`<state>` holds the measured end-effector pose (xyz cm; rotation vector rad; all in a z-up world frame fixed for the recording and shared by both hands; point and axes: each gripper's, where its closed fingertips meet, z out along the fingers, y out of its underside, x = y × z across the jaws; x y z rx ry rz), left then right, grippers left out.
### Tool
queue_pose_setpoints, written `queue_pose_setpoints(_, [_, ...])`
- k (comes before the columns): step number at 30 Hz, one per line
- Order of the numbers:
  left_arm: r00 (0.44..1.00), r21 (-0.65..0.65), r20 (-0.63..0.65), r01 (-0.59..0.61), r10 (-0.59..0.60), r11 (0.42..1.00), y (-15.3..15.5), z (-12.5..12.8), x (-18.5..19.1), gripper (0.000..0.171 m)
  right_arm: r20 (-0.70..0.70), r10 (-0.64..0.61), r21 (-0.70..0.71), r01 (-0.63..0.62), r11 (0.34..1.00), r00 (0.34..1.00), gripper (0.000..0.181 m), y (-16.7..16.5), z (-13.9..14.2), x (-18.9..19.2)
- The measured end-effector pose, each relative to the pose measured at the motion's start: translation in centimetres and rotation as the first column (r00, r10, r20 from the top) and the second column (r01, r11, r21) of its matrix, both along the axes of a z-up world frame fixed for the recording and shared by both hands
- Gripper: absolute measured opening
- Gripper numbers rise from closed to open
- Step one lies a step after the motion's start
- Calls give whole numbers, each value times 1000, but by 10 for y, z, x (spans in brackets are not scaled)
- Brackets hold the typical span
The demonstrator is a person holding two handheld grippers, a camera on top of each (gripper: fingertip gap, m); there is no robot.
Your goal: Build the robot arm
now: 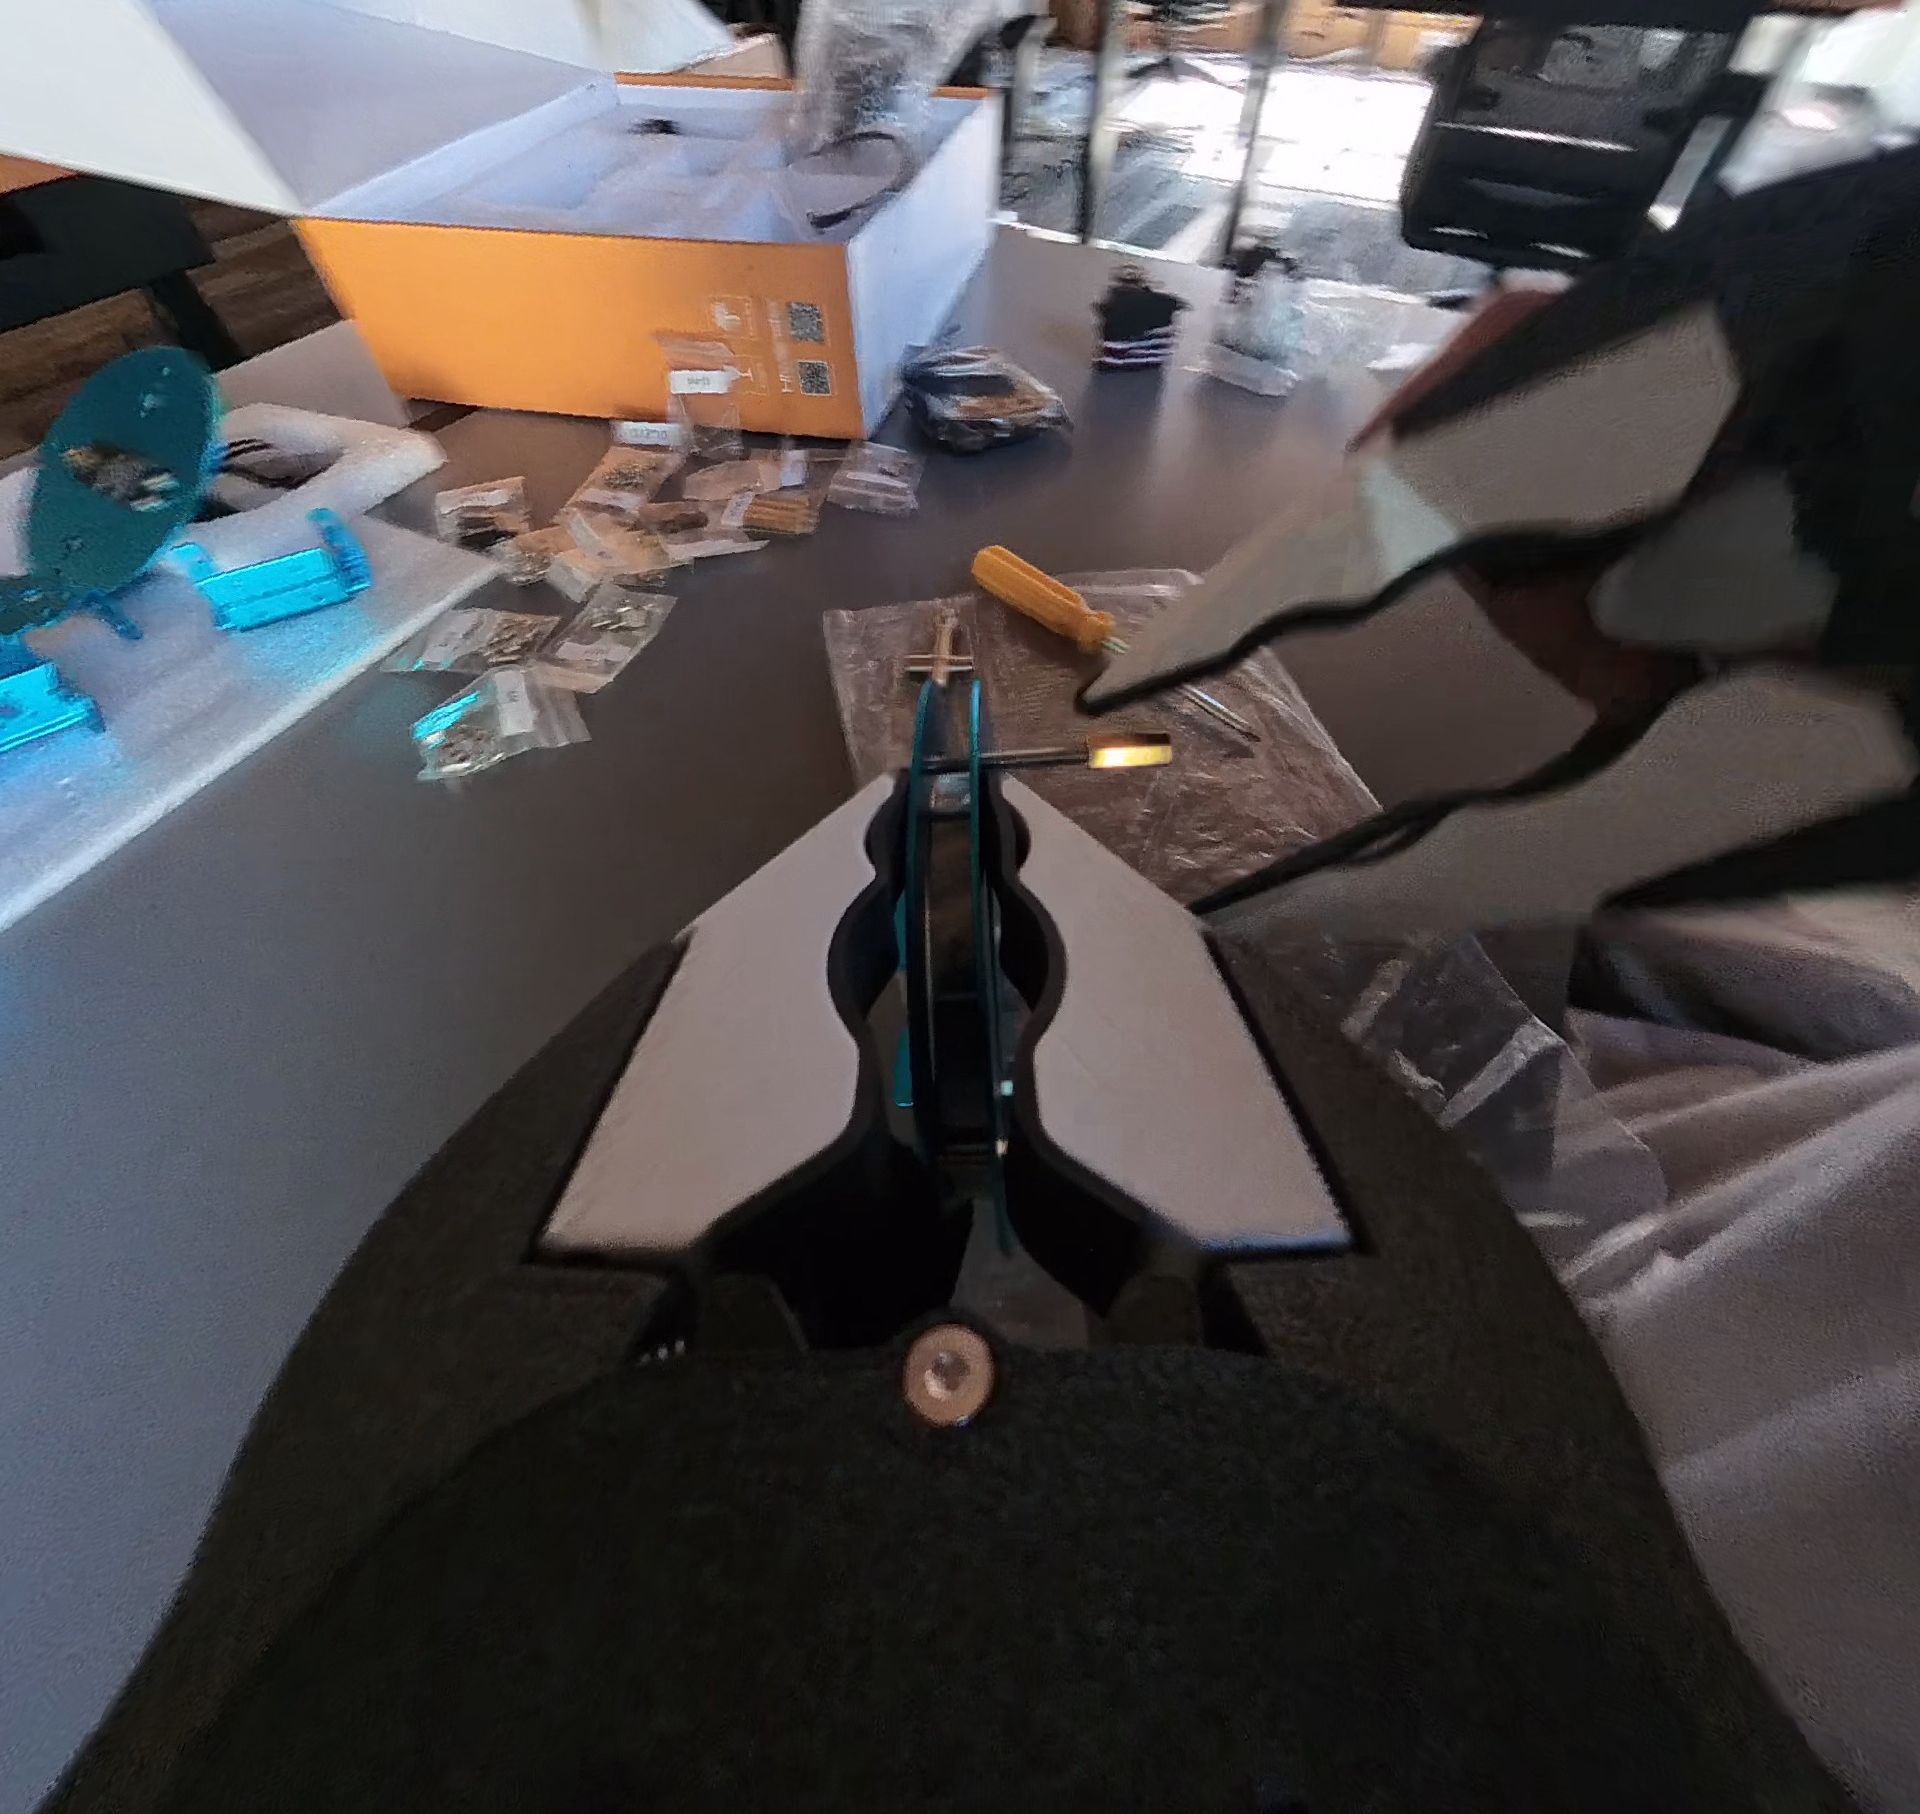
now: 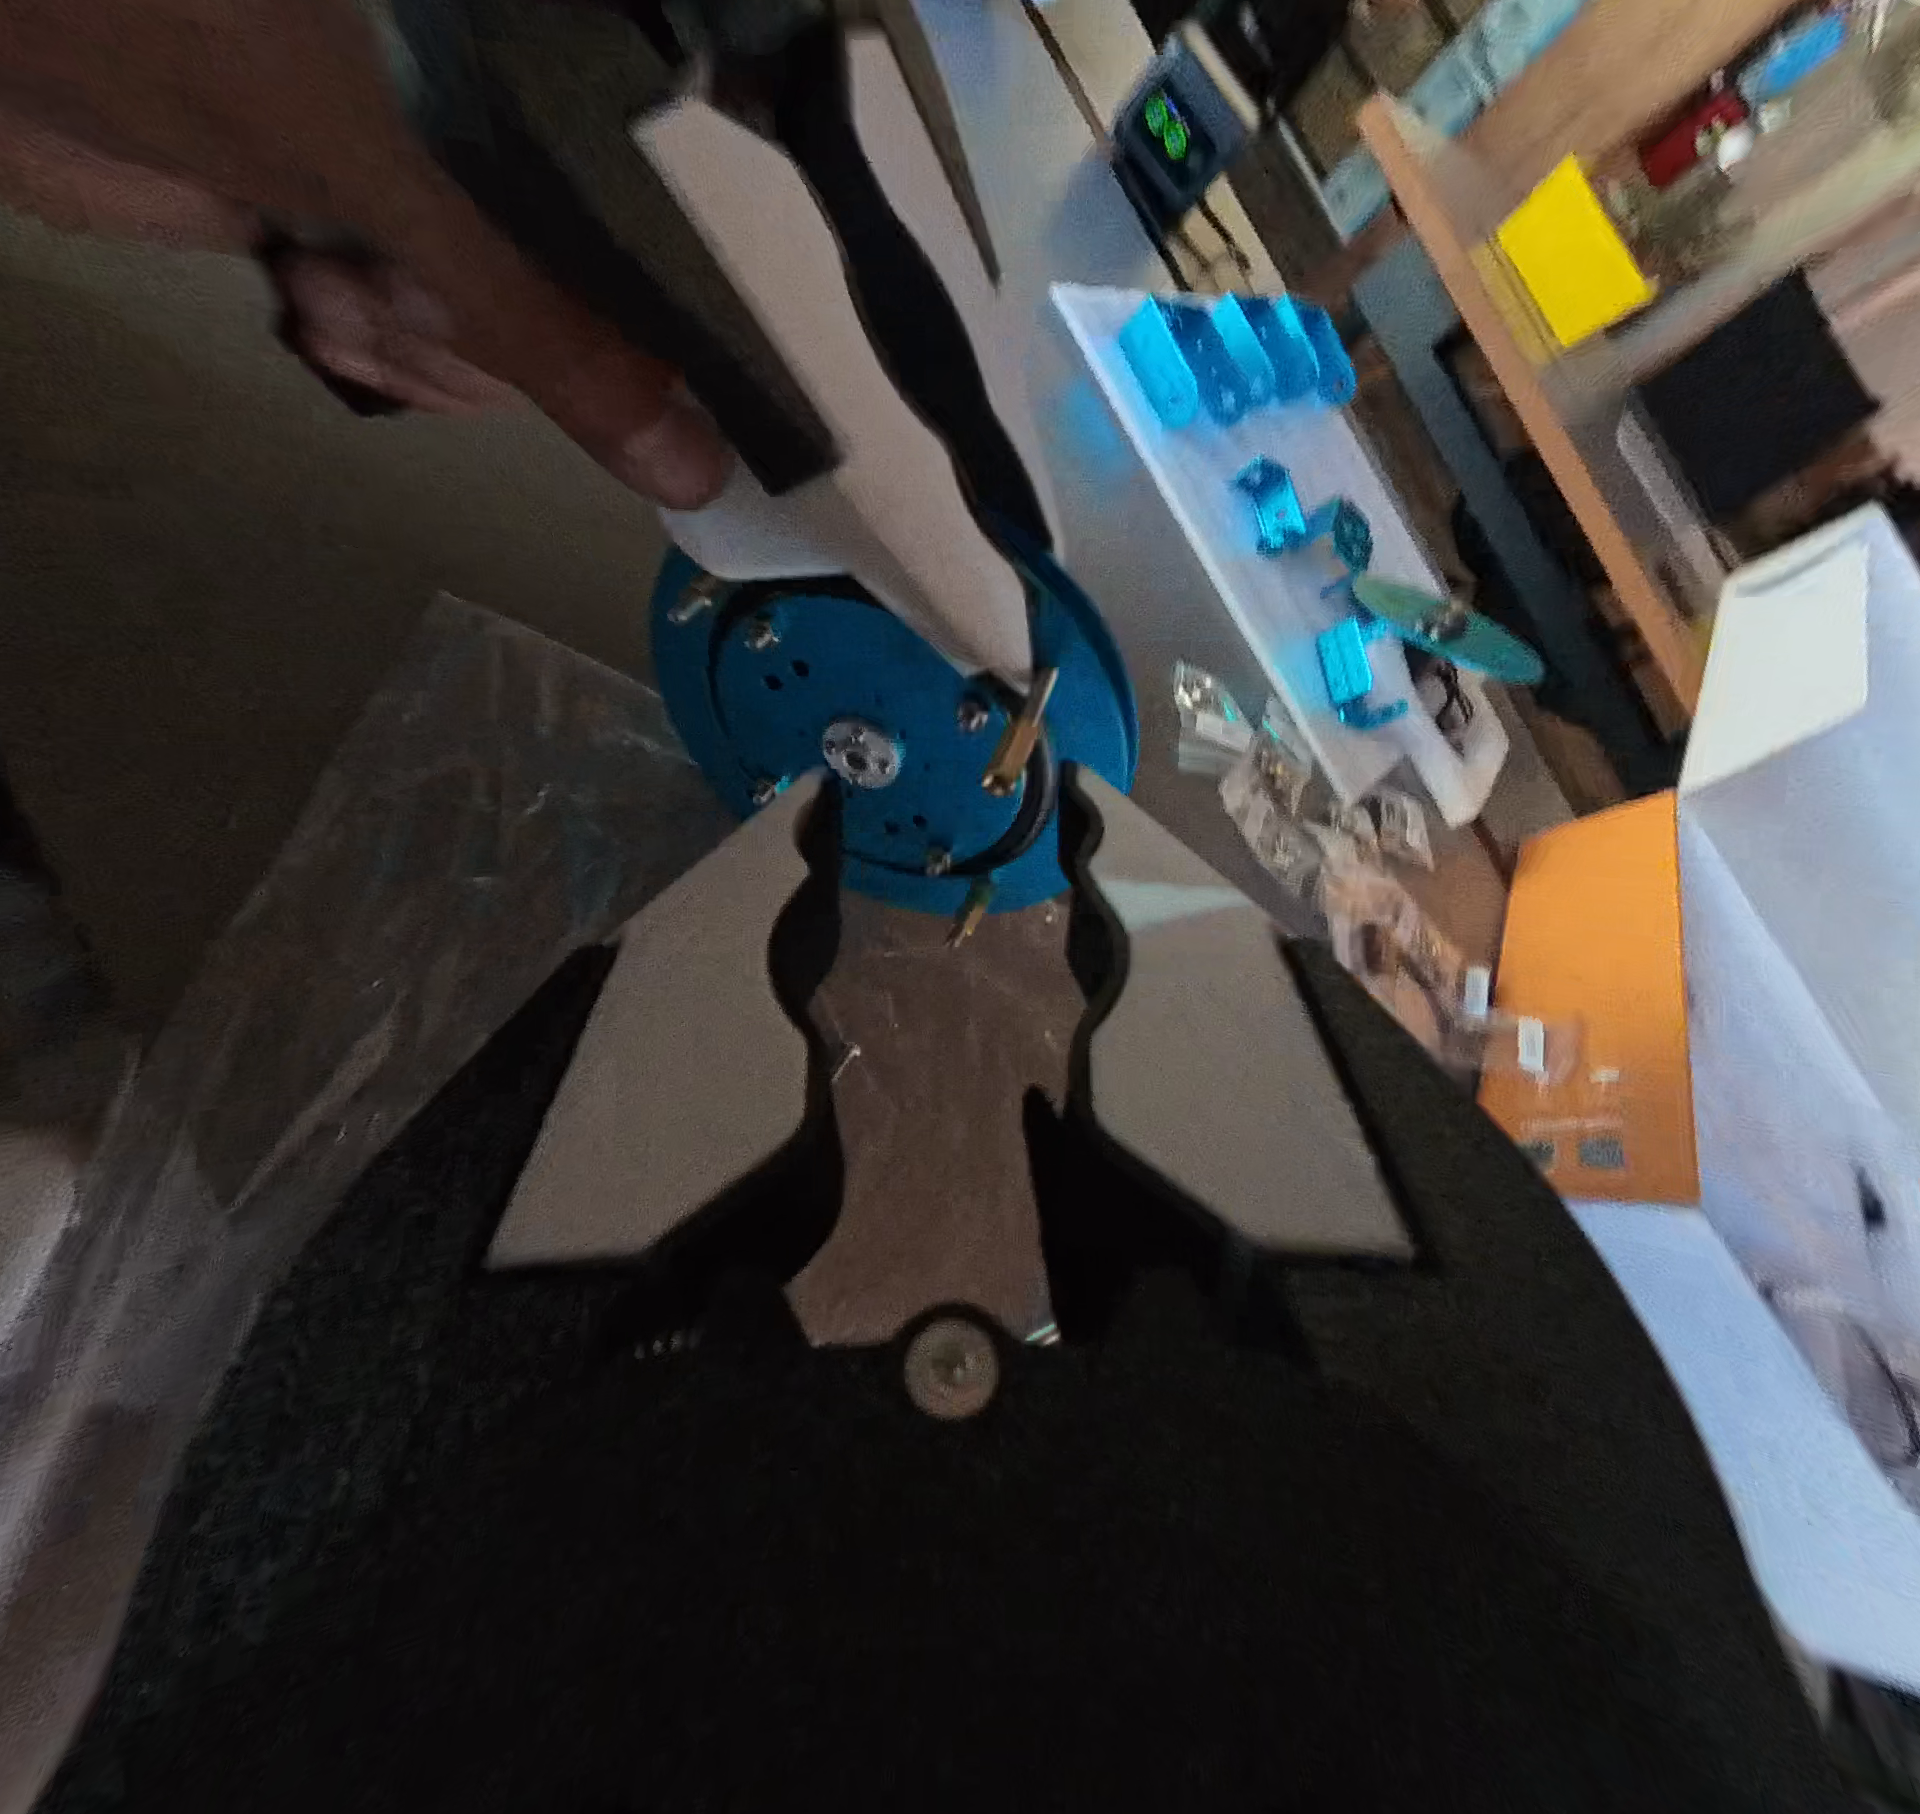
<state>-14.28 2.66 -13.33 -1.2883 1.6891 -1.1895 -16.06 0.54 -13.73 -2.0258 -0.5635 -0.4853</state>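
Observation:
My left gripper [image 1: 945, 788] is shut on a blue round plate assembly [image 1: 943, 933], seen edge-on as two thin discs between the fingers. A brass standoff [image 1: 1127, 753] sticks out of it to the right. In the right wrist view the assembly [image 2: 883, 715] shows its face, with screws, a silver hub and the brass standoff [image 2: 1023, 725]. The left gripper [image 2: 1013, 647] comes down from the top, held by a hand [image 2: 468, 330]. My right gripper [image 2: 945, 788] is open and empty, its tips close to the assembly's lower rim. It also shows in the left wrist view [image 1: 1143, 798].
A yellow-handled screwdriver [image 1: 1039, 597] and a small cross wrench [image 1: 943, 647] lie on a clear plastic bag [image 1: 1195, 829] on the grey table [image 1: 312, 933]. Several small bags of screws [image 1: 623, 538], an orange and white box [image 1: 582, 320] and blue brackets on white foam [image 1: 281, 585] sit left. Only a small space, under 4 cm, lies between the two pairs of fingers.

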Motion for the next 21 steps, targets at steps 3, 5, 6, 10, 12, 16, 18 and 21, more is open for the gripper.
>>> queue_pose_setpoints(3, [980,-62,-61,185,-189,981,-6,-1,1,12,138,237,190,-261,946,962,41,-13,41,-6])
queue_pose_setpoints(5, [957,-48,-100,270,-273,962,-7,-1,0,11,262,335,325,-410,852,905,36,-15,49,-2])
queue_pose_setpoints(6, [940,-62,-115,315,-321,947,-7,-2,1,11,283,404,271,-477,836,870,49,-15,32,0])
queue_pose_setpoints(10, [844,-107,-152,504,-515,857,-3,-2,5,12,463,551,152,-675,722,694,72,-7,-1,-2])
queue_pose_setpoints(12, [781,-100,-158,597,-605,796,-5,-3,6,12,525,602,74,-737,672,601,73,-2,-7,-8])
queue_pose_setpoints(16, [702,-77,-162,691,-693,719,-17,-4,6,12,536,673,22,-805,593,510,68,11,-10,-16])
queue_pose_setpoints(18, [689,-74,-162,705,-706,705,-20,-4,5,12,530,705,-12,-827,562,471,65,10,-14,-23])
queue_pose_setpoints(21, [683,-52,-146,717,-715,695,-20,-3,2,12,570,676,-26,-811,584,468,72,6,-24,-18])
